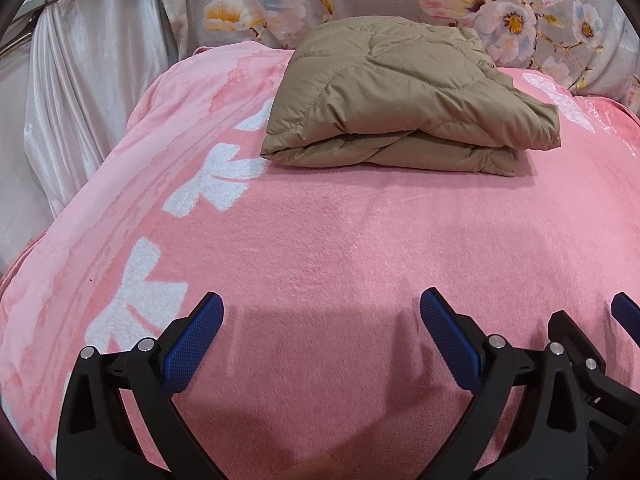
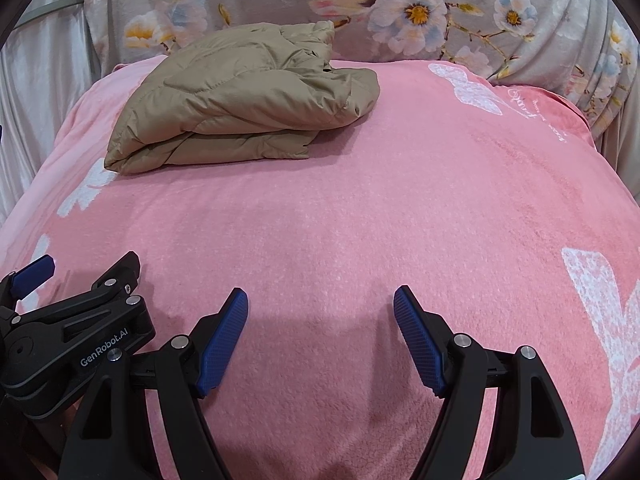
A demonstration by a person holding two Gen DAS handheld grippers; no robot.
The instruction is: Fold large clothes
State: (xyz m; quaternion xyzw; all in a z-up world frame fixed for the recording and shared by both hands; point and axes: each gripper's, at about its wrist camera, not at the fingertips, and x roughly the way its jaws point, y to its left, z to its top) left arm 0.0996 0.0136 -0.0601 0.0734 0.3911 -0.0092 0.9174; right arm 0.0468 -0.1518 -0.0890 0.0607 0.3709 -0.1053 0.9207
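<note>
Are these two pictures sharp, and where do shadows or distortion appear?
Left wrist view: sharp; fisheye bulges the pink blanket; soft shadow under the left tongs. Right wrist view: sharp too; shadow under the right tongs; folded tan jacket evenly lit, without glare.

We see a tan quilted jacket [image 1: 404, 92] on a pink blanket [image 1: 340, 232] with white bow shapes, grey fabric [image 2: 420, 4] with pink, white and blue flowers behind, black grippers' blue cross-hatched pads [image 2: 224, 346]
</note>
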